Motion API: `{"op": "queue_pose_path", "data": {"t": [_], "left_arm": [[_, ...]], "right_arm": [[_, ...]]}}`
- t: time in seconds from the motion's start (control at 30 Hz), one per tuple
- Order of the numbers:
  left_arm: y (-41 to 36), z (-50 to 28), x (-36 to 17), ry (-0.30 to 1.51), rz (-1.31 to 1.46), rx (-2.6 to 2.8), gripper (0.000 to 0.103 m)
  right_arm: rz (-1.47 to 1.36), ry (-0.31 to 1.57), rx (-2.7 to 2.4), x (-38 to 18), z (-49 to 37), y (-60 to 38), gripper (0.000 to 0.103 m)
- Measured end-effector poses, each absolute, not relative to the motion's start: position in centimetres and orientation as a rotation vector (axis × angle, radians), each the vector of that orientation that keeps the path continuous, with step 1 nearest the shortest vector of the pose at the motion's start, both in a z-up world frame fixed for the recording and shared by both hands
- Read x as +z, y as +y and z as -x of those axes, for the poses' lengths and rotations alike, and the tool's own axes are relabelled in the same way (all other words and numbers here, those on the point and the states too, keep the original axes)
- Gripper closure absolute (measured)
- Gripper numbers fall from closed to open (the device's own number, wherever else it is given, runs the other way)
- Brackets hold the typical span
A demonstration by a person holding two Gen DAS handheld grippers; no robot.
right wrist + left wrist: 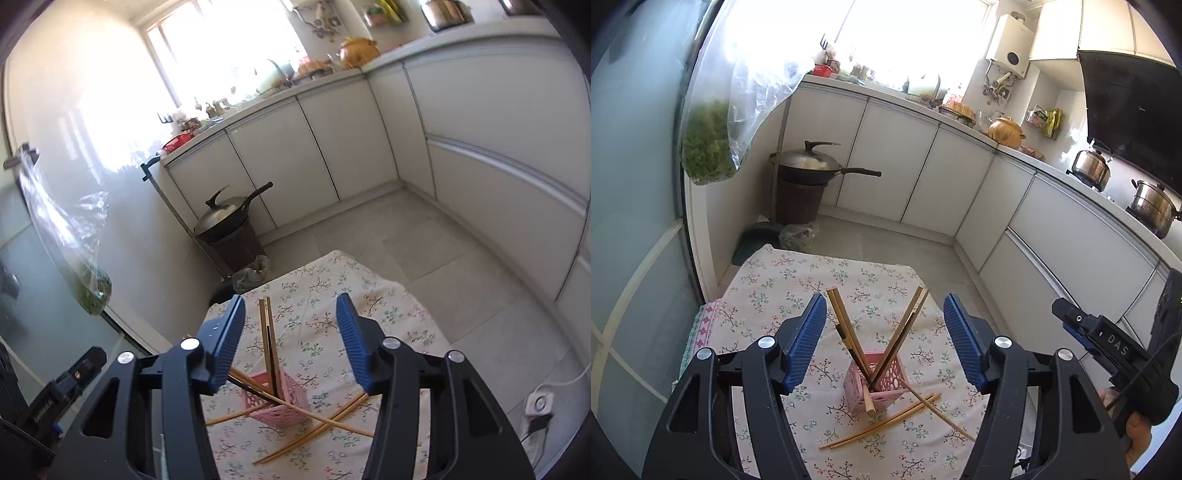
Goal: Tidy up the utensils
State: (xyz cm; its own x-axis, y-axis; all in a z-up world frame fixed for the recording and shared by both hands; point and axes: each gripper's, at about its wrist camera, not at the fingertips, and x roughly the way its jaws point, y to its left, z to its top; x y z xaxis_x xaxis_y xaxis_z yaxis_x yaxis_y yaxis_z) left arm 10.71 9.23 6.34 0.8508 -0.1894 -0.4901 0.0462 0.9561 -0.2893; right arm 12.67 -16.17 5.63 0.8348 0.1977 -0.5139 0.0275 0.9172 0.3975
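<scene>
A pink lattice basket (882, 400) stands on the floral tablecloth (768, 291). Several wooden chopsticks stick up out of it: one pair leans left (842, 317), another leans right (910, 317). More chopsticks (886, 424) lie loose on the cloth in front of the basket. My left gripper (884, 339) hovers over the basket, open, with the left-leaning pair between its blue pads but untouched. In the right wrist view the basket (291, 397) sits below my right gripper (291, 339), which is open; upright chopsticks (266, 332) stand near its left pad, and loose chopsticks (317, 432) lie at the right.
The small table ends just past the basket, with tiled floor (886, 240) beyond. A lidded wok (812, 166) rests on a brown bin at the far left. A bag of greens (709, 147) hangs at left. White cabinets (923, 166) line the back and right. A hand (1137, 432) holds the right tool.
</scene>
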Motion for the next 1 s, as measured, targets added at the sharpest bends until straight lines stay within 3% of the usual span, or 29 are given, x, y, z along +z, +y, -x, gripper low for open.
{"op": "queue_pose_path", "data": {"t": [0.17, 0.33, 0.47, 0.6, 0.87, 0.93, 0.97, 1.0], "left_arm": [[9.7, -10.3, 6.6, 0.526, 0.276, -0.114, 0.034], [10.7, -10.5, 6.6, 0.545, 0.313, -0.104, 0.033], [10.8, -10.1, 7.0, 0.539, 0.324, -0.121, 0.032], [10.9, -9.1, 7.8, 0.496, 0.299, -0.110, 0.025], [11.7, -9.4, 7.5, 0.511, 0.329, -0.123, 0.024], [12.1, -9.5, 7.5, 0.515, 0.341, -0.124, 0.024], [12.3, -9.5, 7.4, 0.519, 0.348, -0.123, 0.024], [12.4, -9.6, 7.3, 0.521, 0.354, -0.121, 0.024]], "right_arm": [[-0.444, 0.737, 0.087, 3.0, -12.9, -17.2, 0.037], [-1.144, 1.168, 0.081, -11.3, -11.0, -22.7, 0.037], [-1.075, 1.268, -0.182, -15.8, -9.8, -23.8, 0.043], [-1.125, 1.323, -0.300, -18.2, -8.1, -23.8, 0.043], [-1.078, 1.408, -0.473, -21.5, -10.8, -21.4, 0.042], [-1.014, 1.429, -0.485, -21.4, -11.8, -20.3, 0.053], [-0.993, 1.430, -0.487, -21.4, -12.2, -20.1, 0.082], [-0.979, 1.428, -0.492, -21.4, -12.5, -20.0, 0.085]]}}
